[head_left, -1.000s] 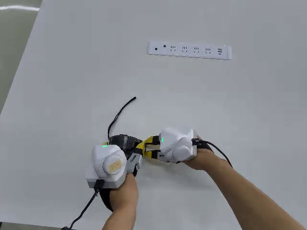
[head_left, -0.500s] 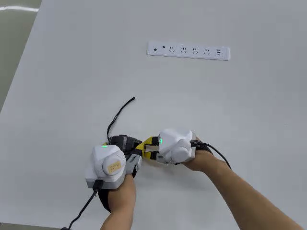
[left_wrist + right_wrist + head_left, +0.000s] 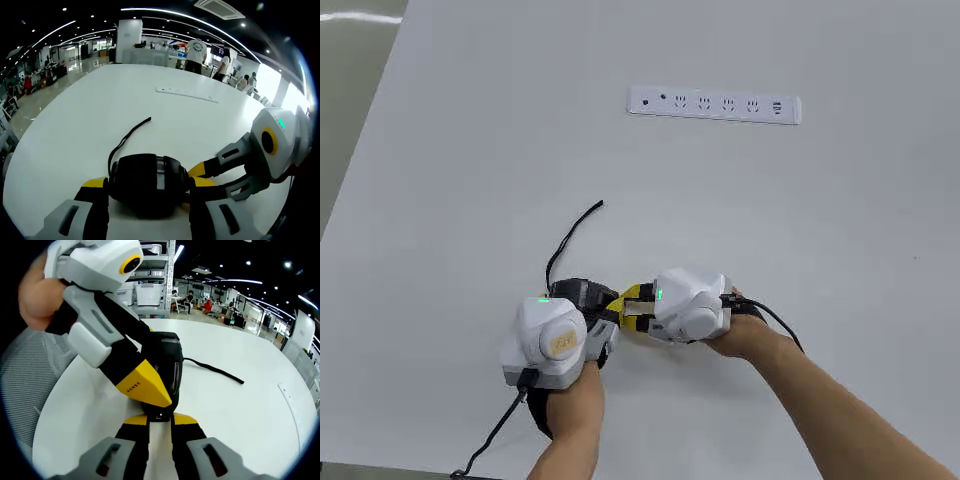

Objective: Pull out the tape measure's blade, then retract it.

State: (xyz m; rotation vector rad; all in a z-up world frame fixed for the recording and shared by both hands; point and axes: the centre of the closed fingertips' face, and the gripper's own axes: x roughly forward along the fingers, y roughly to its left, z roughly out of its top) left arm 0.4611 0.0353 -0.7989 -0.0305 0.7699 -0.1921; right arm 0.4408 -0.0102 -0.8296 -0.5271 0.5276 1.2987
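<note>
Two grips at once: the left gripper (image 3: 148,202) clenched the black tape measure (image 3: 150,180) on the white surface (image 3: 770,220), the right gripper (image 3: 160,424) pinched the blade's tip (image 3: 159,416), and a weak pinch looked likely to let it snap back.

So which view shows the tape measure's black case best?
The left gripper view: the tape measure sits whole and centred, held between the jaws of the left gripper. In the right gripper view the left gripper's jaw covers part of it. In the head view a dark part of it shows above the left gripper.
</note>
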